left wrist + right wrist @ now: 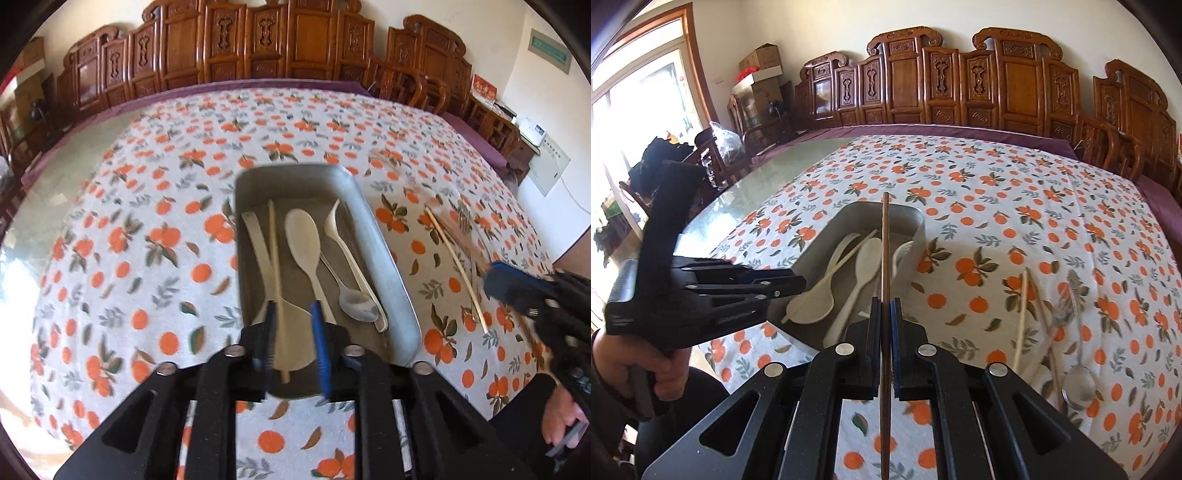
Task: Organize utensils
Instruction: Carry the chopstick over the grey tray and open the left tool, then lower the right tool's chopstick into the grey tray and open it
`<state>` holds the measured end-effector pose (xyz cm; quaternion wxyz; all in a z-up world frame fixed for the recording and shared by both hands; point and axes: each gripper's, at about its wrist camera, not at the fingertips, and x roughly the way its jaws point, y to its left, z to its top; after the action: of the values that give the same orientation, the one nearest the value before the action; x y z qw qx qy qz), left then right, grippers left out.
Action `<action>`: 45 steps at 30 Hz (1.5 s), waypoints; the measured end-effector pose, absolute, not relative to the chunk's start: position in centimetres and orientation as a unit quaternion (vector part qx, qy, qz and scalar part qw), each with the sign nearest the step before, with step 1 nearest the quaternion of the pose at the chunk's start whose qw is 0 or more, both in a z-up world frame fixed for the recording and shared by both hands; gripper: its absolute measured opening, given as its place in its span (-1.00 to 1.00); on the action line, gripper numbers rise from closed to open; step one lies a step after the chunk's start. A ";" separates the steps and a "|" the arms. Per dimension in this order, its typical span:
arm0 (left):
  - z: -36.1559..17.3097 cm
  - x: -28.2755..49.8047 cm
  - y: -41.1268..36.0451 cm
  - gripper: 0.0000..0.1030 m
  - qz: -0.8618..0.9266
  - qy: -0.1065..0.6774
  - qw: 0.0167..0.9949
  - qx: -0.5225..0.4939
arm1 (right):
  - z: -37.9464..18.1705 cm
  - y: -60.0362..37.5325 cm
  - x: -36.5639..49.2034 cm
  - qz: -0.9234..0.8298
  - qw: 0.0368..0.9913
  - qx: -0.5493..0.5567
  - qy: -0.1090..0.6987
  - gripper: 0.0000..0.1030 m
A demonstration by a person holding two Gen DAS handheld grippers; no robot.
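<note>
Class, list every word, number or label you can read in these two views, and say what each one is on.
No text can be read.
Green wall sign: too blurred.
Red card: gold characters, too blurred.
Cardboard boxes: print too small.

Pale spoons (302,236) lie in the metal tray (384,243); chopsticks (1021,317) lie beside it.
</note>
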<state>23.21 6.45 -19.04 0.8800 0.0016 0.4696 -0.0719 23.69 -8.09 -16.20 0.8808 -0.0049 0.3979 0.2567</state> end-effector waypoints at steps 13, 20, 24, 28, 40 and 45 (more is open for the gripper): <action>-15.1 21.2 11.4 -0.61 -0.042 0.436 0.899 0.003 | -17.7 -3.0 28.6 0.264 0.859 0.042 0.436 -0.88; -14.9 20.9 12.9 -0.61 -0.034 0.435 0.900 -0.001 | -19.4 -1.5 30.5 0.251 0.849 0.056 0.461 -0.88; -14.7 20.7 13.2 -0.61 -0.034 0.434 0.900 -0.001 | -20.4 -0.7 30.9 0.244 0.845 0.054 0.472 -0.88; -14.7 20.6 13.5 -0.61 -0.033 0.433 0.901 -0.002 | -21.4 0.0 31.3 0.237 0.841 0.056 0.482 -0.88; -14.6 20.5 13.6 -0.61 -0.031 0.433 0.901 -0.003 | -22.4 1.0 31.7 0.236 0.835 0.058 0.494 -0.85; -14.5 20.5 13.4 -0.61 -0.032 0.432 0.901 -0.004 | -21.5 0.5 30.9 0.249 0.842 0.049 0.476 -0.82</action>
<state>20.48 13.40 -14.50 0.9011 -0.0042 0.4325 -0.0324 30.94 0.50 -21.52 0.8421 0.0487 0.4761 0.2486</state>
